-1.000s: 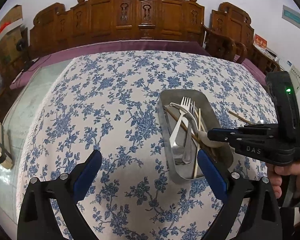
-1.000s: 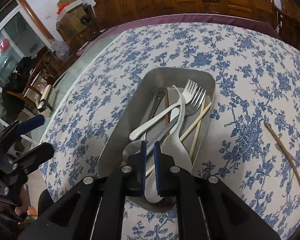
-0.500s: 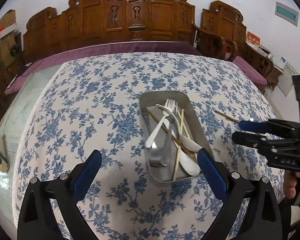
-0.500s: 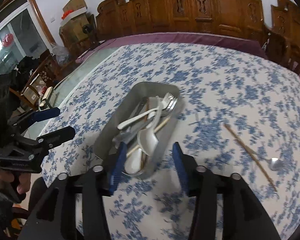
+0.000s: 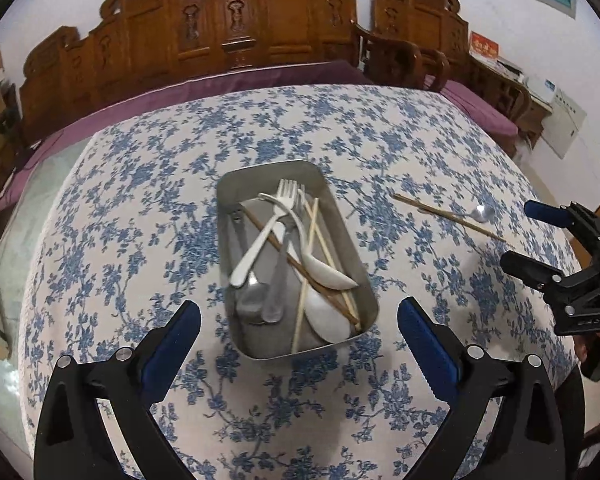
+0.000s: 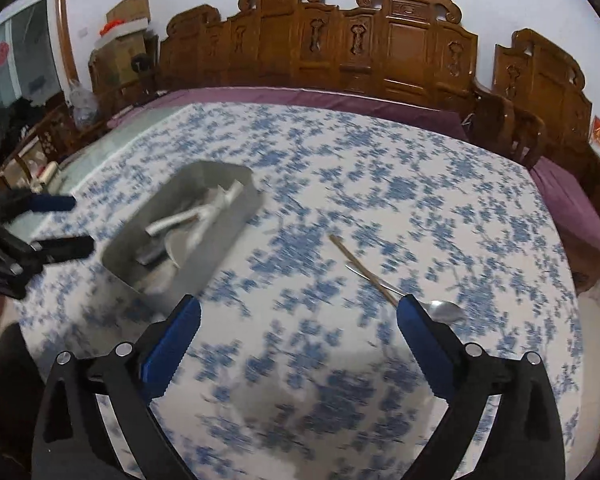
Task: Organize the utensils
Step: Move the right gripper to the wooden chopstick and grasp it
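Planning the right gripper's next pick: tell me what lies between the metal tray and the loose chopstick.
Only bare floral tablecloth between the metal tray and the loose chopstick; the left wrist view shows it clearly.

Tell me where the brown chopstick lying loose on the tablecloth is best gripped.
Probably the chopstick's bare far half, from straight above, pads across its width. It lies flat on the tablecloth, and the spoon lies against its near half. The right tongs, opening and empty, are nearest.

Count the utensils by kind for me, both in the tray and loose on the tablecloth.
Forks: 2
Spoons: 4
Chopsticks: 4
Total: 10
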A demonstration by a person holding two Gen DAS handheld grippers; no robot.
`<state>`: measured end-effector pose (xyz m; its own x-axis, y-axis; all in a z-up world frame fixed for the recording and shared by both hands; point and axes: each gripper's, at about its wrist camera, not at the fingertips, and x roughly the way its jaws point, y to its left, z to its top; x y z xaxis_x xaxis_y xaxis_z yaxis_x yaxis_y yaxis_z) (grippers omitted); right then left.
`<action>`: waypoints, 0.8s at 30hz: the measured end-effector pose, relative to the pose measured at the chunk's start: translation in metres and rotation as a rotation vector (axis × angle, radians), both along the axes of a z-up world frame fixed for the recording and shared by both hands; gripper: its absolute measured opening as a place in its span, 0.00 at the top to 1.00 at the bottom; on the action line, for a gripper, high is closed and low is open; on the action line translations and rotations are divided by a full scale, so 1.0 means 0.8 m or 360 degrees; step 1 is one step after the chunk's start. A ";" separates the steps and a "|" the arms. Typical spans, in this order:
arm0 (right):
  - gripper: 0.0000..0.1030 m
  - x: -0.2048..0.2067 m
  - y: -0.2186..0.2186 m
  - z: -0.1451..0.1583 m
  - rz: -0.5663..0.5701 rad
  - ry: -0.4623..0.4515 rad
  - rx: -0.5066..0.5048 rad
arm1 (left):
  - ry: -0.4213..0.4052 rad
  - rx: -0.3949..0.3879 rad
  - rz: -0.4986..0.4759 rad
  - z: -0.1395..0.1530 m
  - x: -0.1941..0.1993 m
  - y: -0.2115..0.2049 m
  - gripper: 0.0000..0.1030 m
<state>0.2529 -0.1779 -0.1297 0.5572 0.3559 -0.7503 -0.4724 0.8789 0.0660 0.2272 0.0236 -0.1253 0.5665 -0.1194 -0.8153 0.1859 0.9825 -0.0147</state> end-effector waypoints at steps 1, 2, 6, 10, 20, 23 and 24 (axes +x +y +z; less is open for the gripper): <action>0.03 0.001 -0.006 -0.005 -0.0010 0.0006 -0.0021 | 0.0000 -0.0009 -0.0012 0.000 0.000 -0.002 0.08; 0.03 0.003 -0.011 -0.011 -0.0020 0.0024 -0.0031 | -0.0001 -0.0023 -0.0032 0.000 0.000 -0.006 0.08; 0.03 0.013 -0.035 -0.032 -0.0030 0.0120 -0.0012 | 0.0014 -0.0002 -0.0072 -0.004 0.002 -0.024 0.08; 0.03 0.026 -0.052 -0.048 -0.0030 0.0168 -0.0039 | 0.0032 0.0012 -0.0097 -0.009 0.006 -0.039 0.08; 0.37 0.085 -0.042 -0.097 0.0014 0.0332 -0.0154 | 0.0053 -0.0017 -0.0123 -0.019 0.021 -0.071 0.08; 0.47 0.102 -0.035 -0.108 0.0023 0.0372 -0.0183 | 0.0060 -0.0029 -0.0131 -0.023 0.026 -0.080 0.08; 0.49 0.107 -0.032 -0.112 0.0027 0.0389 -0.0195 | 0.0060 -0.0030 -0.0133 -0.023 0.027 -0.084 0.08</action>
